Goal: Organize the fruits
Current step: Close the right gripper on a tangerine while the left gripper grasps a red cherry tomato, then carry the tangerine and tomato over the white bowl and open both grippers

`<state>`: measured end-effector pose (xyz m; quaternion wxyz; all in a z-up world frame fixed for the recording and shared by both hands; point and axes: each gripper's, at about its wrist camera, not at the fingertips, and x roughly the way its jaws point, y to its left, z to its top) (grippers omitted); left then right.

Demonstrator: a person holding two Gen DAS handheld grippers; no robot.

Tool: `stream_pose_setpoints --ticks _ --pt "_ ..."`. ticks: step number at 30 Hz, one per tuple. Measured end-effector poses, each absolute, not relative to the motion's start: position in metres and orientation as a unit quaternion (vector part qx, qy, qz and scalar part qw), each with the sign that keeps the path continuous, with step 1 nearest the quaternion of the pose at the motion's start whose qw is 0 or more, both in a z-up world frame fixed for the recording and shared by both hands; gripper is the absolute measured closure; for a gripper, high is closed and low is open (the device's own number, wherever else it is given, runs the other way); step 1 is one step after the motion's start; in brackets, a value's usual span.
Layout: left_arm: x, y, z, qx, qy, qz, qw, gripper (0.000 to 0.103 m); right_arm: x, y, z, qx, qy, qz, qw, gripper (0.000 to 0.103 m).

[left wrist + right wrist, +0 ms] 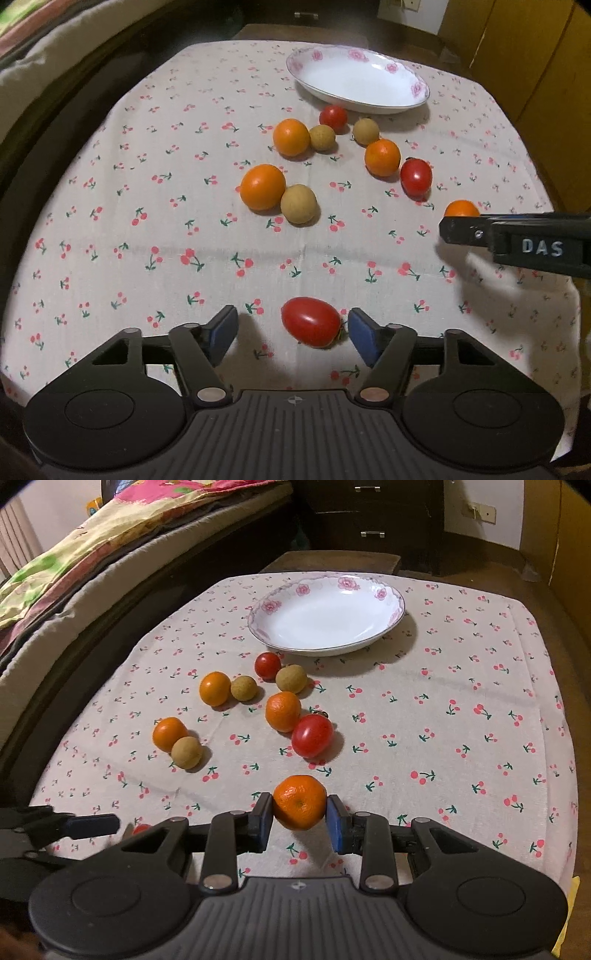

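A red cherry tomato (pixel 310 321) lies on the cherry-print cloth between the blue pads of my left gripper (pixel 293 318). The jaws stand open, with a wide gap on the left side and the right pad close to the fruit. My right gripper (pixel 300 809) is shut on a small orange (pixel 300 801), held just above the cloth. Seen from the left wrist, the right gripper (pixel 448 229) reaches in from the right with the orange (pixel 461 208) peeking out behind it. The white flowered plate (pixel 325 620) stands empty at the far end of the cloth.
Loose fruit lies mid-cloth: three oranges (pixel 283 710), three tan longans (pixel 187 752) and two tomatoes (pixel 312 735). A bed with a bright quilt (pixel 110 528) runs along the left, and a dark dresser (pixel 373 517) stands behind the table. The left gripper (pixel 107 823) shows at the lower left.
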<state>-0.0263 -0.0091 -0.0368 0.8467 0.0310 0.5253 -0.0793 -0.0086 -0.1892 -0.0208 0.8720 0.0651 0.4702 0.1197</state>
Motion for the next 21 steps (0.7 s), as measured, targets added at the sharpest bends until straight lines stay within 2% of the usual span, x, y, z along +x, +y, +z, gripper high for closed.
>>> stream_pose_setpoints --ticks 1,3,4,7,13,21 --pt "-0.025 -0.010 -0.038 0.034 0.524 -0.074 0.848 0.035 -0.010 -0.189 -0.020 0.065 0.469 0.121 0.872 0.071" --pt "-0.025 -0.009 -0.040 0.034 0.527 -0.071 0.846 0.052 -0.012 -0.188 -0.018 0.062 0.467 0.125 0.873 0.071" --pt "-0.025 -0.007 -0.042 0.026 0.530 -0.073 0.845 0.056 -0.014 -0.188 -0.017 0.061 0.466 0.126 0.874 0.071" --pt "-0.024 -0.006 -0.040 0.019 0.527 -0.065 0.847 0.058 -0.016 -0.188 -0.016 0.062 0.465 0.130 0.873 0.071" --pt "-0.020 -0.008 -0.037 0.023 0.525 -0.053 0.849 0.053 -0.022 -0.191 -0.016 0.065 0.467 0.134 0.872 0.071" --pt "-0.013 -0.012 -0.039 0.024 0.528 -0.046 0.848 0.061 -0.030 -0.193 -0.014 0.064 0.466 0.133 0.872 0.071"
